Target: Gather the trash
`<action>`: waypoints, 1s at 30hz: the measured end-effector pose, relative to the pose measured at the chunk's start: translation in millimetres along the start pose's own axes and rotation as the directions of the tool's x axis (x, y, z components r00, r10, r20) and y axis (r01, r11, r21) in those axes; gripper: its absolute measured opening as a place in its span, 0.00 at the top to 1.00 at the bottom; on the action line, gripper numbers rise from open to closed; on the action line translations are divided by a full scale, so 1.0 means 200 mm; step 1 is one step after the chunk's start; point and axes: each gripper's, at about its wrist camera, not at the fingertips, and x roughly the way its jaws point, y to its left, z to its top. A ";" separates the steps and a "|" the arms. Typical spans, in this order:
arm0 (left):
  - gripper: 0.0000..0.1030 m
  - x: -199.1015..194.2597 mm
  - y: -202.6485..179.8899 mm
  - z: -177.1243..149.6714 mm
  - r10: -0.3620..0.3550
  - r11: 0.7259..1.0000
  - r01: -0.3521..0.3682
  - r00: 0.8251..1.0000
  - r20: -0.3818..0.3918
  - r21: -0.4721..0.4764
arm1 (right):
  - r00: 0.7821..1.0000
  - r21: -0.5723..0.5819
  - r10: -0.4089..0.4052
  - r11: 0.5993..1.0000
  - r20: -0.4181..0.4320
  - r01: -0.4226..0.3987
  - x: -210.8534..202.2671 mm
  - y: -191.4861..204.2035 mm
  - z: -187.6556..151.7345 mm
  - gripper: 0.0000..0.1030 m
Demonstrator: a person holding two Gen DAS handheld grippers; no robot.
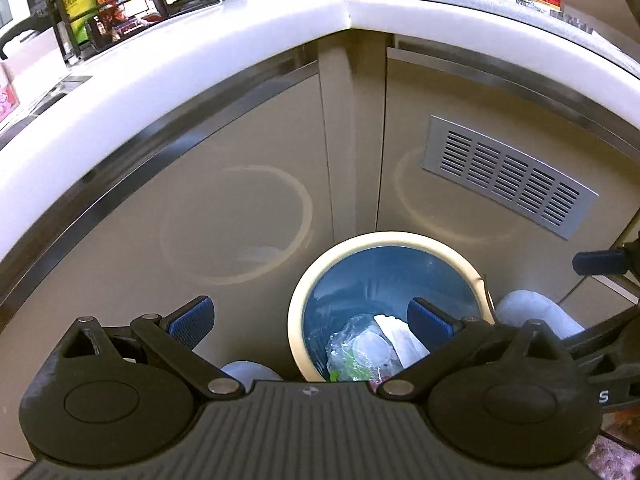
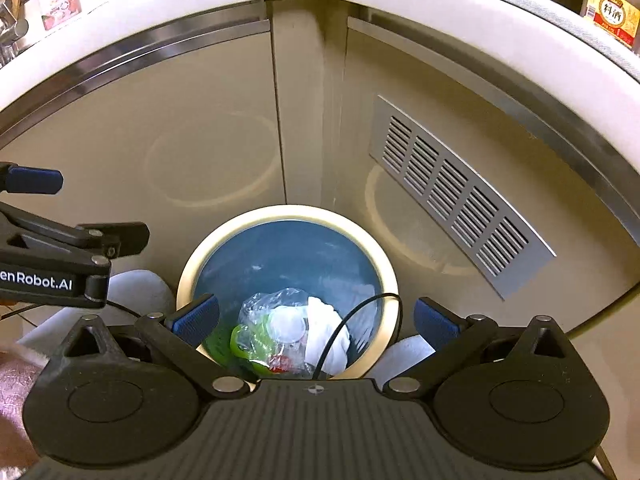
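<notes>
In the cabinet corner under the white table (image 1: 224, 52), a cream-rimmed blue bin (image 2: 288, 216) holds clear plastic wrap (image 2: 276, 312) and white paper (image 2: 326, 332). Left claw (image 1: 310, 318) and right claw (image 2: 316, 320) hover above it, both spread wide and empty.

Bin (image 2: 288, 216) base behind hand-held gripper (image 2: 316, 322)

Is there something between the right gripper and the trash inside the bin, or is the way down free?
Almost free. The bin has no lid, and the right gripper hangs open above the trash. Only a thin black cable loops across the bin's mouth, over the white paper, between the fingers and the trash.
</notes>
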 end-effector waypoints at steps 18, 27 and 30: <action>0.00 -0.03 -0.01 0.01 0.011 0.998 -0.013 1.000 0.027 0.065 | 1.000 -0.067 -0.012 0.998 -0.014 0.011 0.04 0.04 0.03 0.00; 0.00 -0.13 0.05 0.12 -0.061 0.998 0.060 0.997 0.047 0.009 | 0.989 -0.212 -0.021 0.976 0.147 0.052 -0.16 0.06 0.11 0.00; 0.00 -0.20 0.09 0.19 -0.079 0.997 0.080 0.993 0.086 -0.004 | 0.981 -0.260 -0.025 0.963 0.191 0.075 -0.23 0.07 0.13 0.00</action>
